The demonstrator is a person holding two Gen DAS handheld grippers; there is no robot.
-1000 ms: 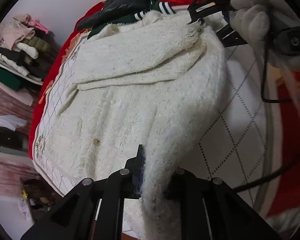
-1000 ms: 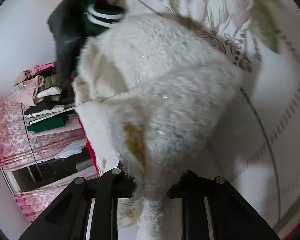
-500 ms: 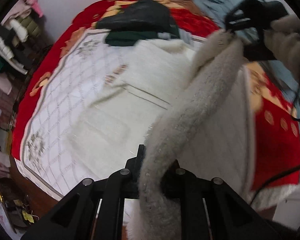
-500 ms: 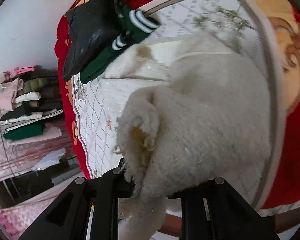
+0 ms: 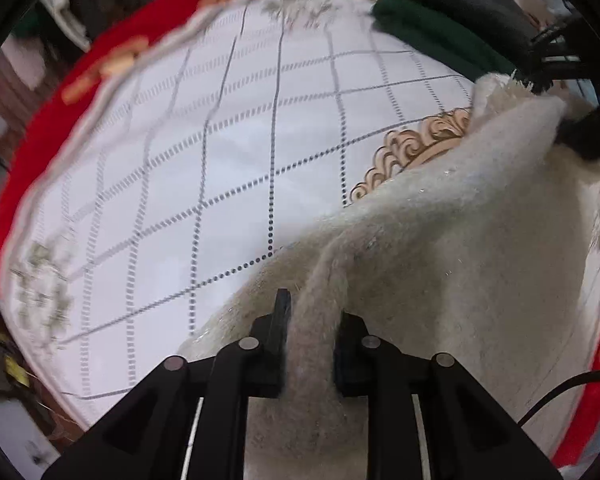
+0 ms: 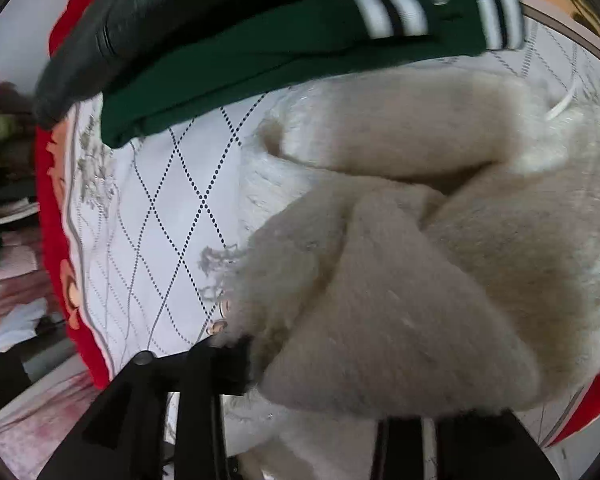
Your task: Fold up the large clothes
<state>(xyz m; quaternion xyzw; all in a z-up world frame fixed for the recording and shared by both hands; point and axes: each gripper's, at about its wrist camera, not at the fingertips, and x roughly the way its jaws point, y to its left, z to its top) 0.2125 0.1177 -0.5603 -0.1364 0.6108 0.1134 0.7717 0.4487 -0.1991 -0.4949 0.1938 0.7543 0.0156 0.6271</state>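
The fluffy cream sweater, spread flat a second ago, now bunches at the white quilted bedspread's right side; left gripper and right gripper each clench a fold; only the right view shows the green striped garment.

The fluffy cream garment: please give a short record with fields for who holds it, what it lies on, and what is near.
garment: fluffy cream knitted garment, bunched and partly lifted
left gripper: shut on a fold of the garment
right gripper: shut on the garment, fingers mostly hidden by the fabric
surface: white quilted bed cover with dotted diamond lines, over a red blanket
nearby: dark green garment with white stripes under a black jacket, at the far side
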